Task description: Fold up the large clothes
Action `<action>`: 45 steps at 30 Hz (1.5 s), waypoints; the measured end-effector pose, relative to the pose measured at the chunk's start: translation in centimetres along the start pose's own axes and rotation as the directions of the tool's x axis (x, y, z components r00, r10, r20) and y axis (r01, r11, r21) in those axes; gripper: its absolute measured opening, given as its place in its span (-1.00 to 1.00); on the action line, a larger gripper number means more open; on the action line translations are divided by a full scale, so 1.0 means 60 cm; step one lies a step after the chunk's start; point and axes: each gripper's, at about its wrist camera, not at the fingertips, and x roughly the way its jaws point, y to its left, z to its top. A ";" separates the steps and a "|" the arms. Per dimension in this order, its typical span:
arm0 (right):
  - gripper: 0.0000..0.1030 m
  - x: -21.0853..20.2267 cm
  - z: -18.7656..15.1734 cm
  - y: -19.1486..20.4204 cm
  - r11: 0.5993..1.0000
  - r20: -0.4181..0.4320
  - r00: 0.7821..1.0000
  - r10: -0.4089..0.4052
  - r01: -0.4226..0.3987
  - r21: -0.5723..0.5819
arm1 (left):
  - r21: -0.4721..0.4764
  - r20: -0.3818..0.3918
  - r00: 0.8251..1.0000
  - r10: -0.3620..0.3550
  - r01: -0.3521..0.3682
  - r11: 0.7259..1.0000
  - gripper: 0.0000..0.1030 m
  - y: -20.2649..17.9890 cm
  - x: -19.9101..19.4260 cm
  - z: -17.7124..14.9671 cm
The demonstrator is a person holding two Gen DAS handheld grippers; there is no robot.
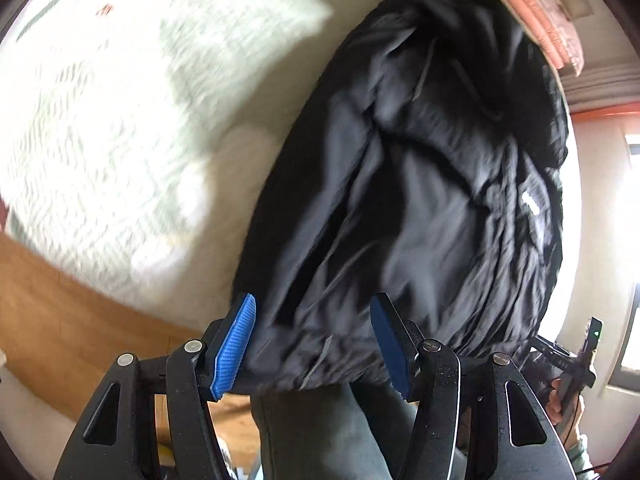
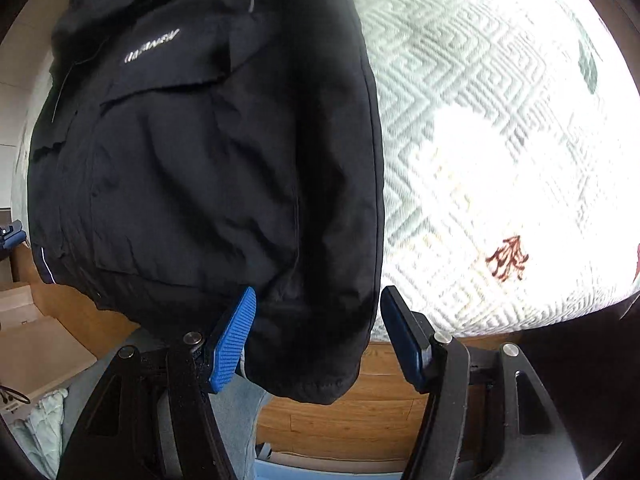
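A large black jacket (image 1: pixel 420 200) lies on a white quilted bed, its hem hanging over the near edge. My left gripper (image 1: pixel 314 344) is open, its blue pads on either side of the hem's left part, not closed on it. In the right wrist view the same jacket (image 2: pixel 200 160) shows a chest logo and pocket flaps. My right gripper (image 2: pixel 318 336) is open around the hem's right corner. The right gripper also shows in the left wrist view (image 1: pixel 576 364) at the far right.
The white quilt (image 2: pixel 500 140) with a zigzag pattern and a red embroidered motif (image 2: pixel 508 258) covers the bed. A wooden bed frame (image 2: pixel 360 408) runs below the edge. Pink folded bedding (image 1: pixel 540 12) lies at the far end. A cardboard box (image 2: pixel 36 344) stands at the left.
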 end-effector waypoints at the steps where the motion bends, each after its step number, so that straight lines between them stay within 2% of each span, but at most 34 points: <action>1: 0.31 0.006 -0.004 -0.001 1.000 -0.005 1.000 0.000 0.000 0.001 | -0.015 -0.009 1.000 0.002 -0.002 1.000 0.20 0.009 0.006 -0.008; 10: 0.32 0.027 -0.053 -0.024 1.000 -0.051 0.998 0.029 -0.029 0.004 | -0.113 -0.069 0.996 -0.063 0.055 0.992 0.20 0.078 0.044 -0.054; 12: 0.32 0.039 -0.065 -0.026 0.999 -0.059 0.997 0.047 -0.046 0.010 | -0.135 -0.081 0.993 -0.092 0.080 0.988 0.20 0.083 0.057 -0.059; 16: 0.31 0.047 -0.069 -0.022 0.999 -0.058 0.997 0.052 -0.052 0.016 | -0.134 -0.083 0.991 -0.105 0.093 0.987 0.20 0.079 0.074 -0.055; 18: 0.22 0.042 -0.072 -0.021 0.999 -0.051 0.997 0.051 -0.051 0.009 | -0.124 -0.092 0.989 -0.117 0.106 0.987 0.20 0.068 0.084 -0.054; 20: -0.04 0.041 -0.063 -0.007 0.999 -0.049 0.998 0.044 -0.044 -0.001 | -0.094 -0.090 0.991 -0.101 0.092 0.991 0.16 0.061 0.083 -0.055; 22: -0.21 0.029 -0.068 -0.010 0.999 -0.045 0.998 0.052 -0.052 0.000 | -0.043 -0.095 0.992 -0.085 0.081 0.996 -0.16 0.038 0.084 -0.058; 23: -0.28 0.027 -0.062 -0.003 0.999 -0.044 0.998 0.052 -0.052 -0.003 | -0.029 -0.098 0.992 -0.078 0.076 0.997 -0.22 0.036 0.081 -0.061; 25: -0.47 0.017 -0.066 0.000 0.999 -0.038 0.998 0.050 -0.051 -0.013 | 0.003 -0.096 0.992 -0.078 0.078 0.997 -0.58 0.028 0.075 -0.063; 29: -0.73 -0.018 -0.072 0.008 0.997 -0.014 0.997 0.071 -0.071 -0.029 | 0.039 -0.081 0.991 -0.110 0.113 0.993 -0.77 0.007 0.049 -0.070; 32: -0.75 -0.062 -0.078 0.010 0.995 0.012 0.995 0.104 -0.104 -0.013 | 0.023 -0.059 0.988 -0.140 0.142 0.990 -0.78 -0.005 0.018 -0.061; 35: -0.76 -0.127 -0.071 0.007 0.986 0.056 0.985 0.166 -0.167 0.013 | 0.037 -0.014 0.980 -0.200 0.201 0.979 -0.78 -0.038 -0.030 -0.043; 38: -0.76 -0.197 -0.054 0.009 0.972 0.112 0.966 0.231 -0.234 0.011 | 0.076 0.050 0.957 -0.285 0.281 0.957 -0.78 -0.065 -0.101 -0.006; 42: -0.76 -0.296 0.005 -0.013 0.935 0.188 0.920 0.343 -0.354 0.028 | 0.145 0.157 0.917 -0.366 0.345 0.927 -0.77 -0.120 -0.194 0.063; 45: -0.76 -0.360 0.062 -0.022 0.917 0.254 0.889 0.382 -0.398 0.016 | 0.207 0.224 0.886 -0.406 0.363 0.908 -0.77 -0.165 -0.242 0.122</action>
